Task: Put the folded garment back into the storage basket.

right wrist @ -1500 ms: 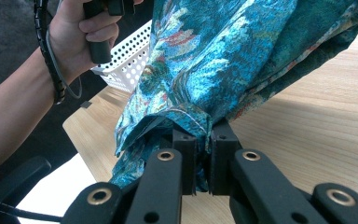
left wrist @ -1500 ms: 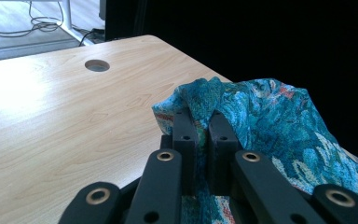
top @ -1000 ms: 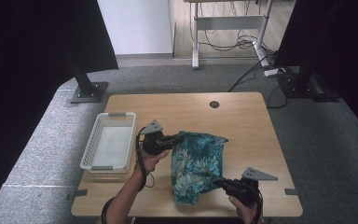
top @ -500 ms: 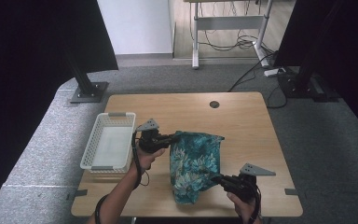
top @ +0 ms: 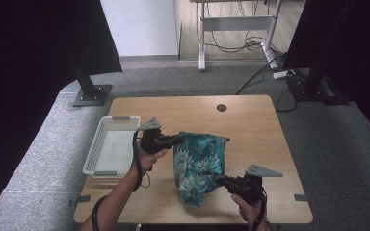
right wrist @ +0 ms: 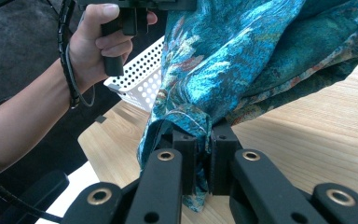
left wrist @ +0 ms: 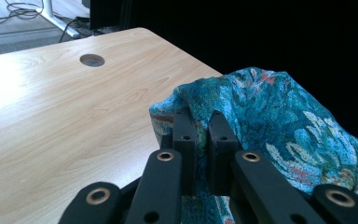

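Observation:
A teal floral cloth (top: 197, 163) hangs stretched between my two grippers above the middle of the wooden table (top: 250, 120). My left gripper (top: 176, 140) is shut on its upper left corner, and in the left gripper view the fabric (left wrist: 279, 126) bunches between the jaws of that gripper (left wrist: 200, 126). My right gripper (top: 220, 180) is shut on the cloth's lower right edge near the table's front. The right gripper view shows the folded hem (right wrist: 186, 116) pinched at that gripper's (right wrist: 201, 135) jaws, with the other hand (right wrist: 98, 42) holding its gripper farther off.
A white perforated basket (top: 110, 151) sits at the table's left edge, beside the left hand. A round cable hole (top: 221, 107) lies at the table's far side. Black stands and cables are on the floor beyond the table.
Both grippers keep their hold on the cloth. The cloth has shifted slightly left and toward the front with the hands.

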